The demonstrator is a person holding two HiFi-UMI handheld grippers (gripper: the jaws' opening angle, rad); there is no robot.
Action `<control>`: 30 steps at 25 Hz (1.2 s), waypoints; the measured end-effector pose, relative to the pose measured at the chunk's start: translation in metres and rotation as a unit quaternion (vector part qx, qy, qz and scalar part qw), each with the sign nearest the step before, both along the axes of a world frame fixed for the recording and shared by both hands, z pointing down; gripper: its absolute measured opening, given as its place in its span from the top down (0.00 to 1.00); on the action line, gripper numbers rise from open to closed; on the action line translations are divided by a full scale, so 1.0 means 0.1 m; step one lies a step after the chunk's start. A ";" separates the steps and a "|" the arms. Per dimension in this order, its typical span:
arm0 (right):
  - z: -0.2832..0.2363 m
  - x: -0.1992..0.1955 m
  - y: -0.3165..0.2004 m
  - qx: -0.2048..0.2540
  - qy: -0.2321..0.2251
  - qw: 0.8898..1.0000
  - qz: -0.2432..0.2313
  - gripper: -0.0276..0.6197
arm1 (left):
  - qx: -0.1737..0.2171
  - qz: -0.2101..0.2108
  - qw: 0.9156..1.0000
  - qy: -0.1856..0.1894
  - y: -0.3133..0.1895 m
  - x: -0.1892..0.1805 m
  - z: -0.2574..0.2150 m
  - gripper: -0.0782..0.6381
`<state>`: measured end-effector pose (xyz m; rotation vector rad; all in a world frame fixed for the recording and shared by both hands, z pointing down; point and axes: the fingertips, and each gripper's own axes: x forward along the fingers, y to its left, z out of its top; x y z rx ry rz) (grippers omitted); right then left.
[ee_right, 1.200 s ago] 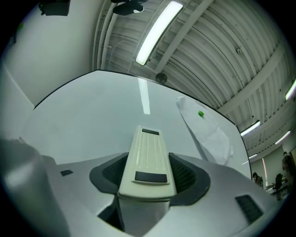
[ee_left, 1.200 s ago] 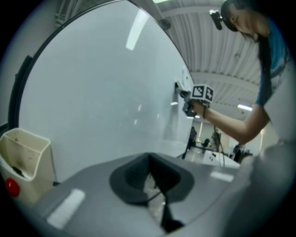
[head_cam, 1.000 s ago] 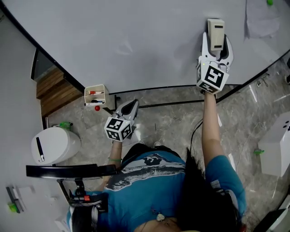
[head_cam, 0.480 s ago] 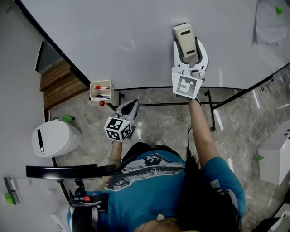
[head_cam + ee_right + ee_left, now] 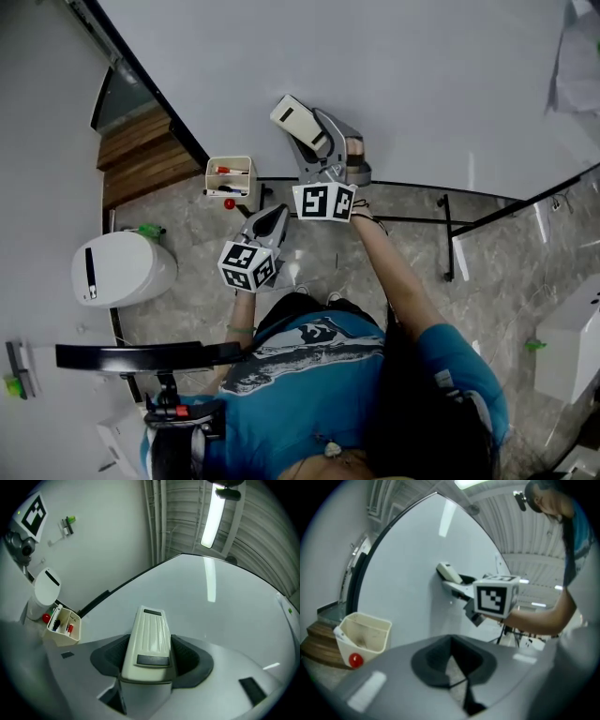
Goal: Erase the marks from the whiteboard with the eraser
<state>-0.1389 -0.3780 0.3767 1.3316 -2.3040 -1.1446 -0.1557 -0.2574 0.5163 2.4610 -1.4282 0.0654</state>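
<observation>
Between right gripper (image 5: 317, 141) fingers (image 5: 192, 663), eraser (image 5: 149, 637) touches whiteboard (image 5: 225, 616).

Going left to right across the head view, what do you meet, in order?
white bin → marker holder → eraser on the whiteboard → white box at the right edge.

An office or meeting room is indicated: a large whiteboard (image 5: 394, 75) is carried on a black frame (image 5: 448, 236) over a grey marbled floor (image 5: 506, 281). A cream marker holder (image 5: 230, 176) is hung at its edge, and a slatted ceiling is lit by a strip light (image 5: 213, 513).
</observation>
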 end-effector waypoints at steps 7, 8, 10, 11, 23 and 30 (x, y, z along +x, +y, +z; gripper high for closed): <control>0.03 -0.02 0.04 -0.015 0.001 1.000 -0.012 0.55 | -0.004 -0.002 1.000 0.001 0.02 -0.01 0.01 0.89; -0.05 0.02 0.09 -0.015 -0.011 1.000 -0.014 0.55 | -0.004 0.001 1.000 0.002 0.03 0.00 0.00 0.89; -0.29 0.21 0.20 -0.014 -0.052 0.999 -0.007 0.55 | -0.004 0.009 1.000 0.002 0.05 0.05 -0.02 0.89; -0.43 0.35 0.22 -0.012 -0.074 0.997 -0.001 0.55 | -0.004 0.013 1.000 0.003 0.05 0.09 -0.02 0.89; -1.56 2.77 -0.01 0.063 -0.237 0.956 0.161 0.55 | 0.001 0.080 0.997 0.006 0.00 0.65 -0.10 0.89; -1.60 3.43 -0.21 0.080 -0.248 0.939 0.224 0.55 | 0.001 0.084 0.996 0.003 -0.03 0.71 -0.10 0.89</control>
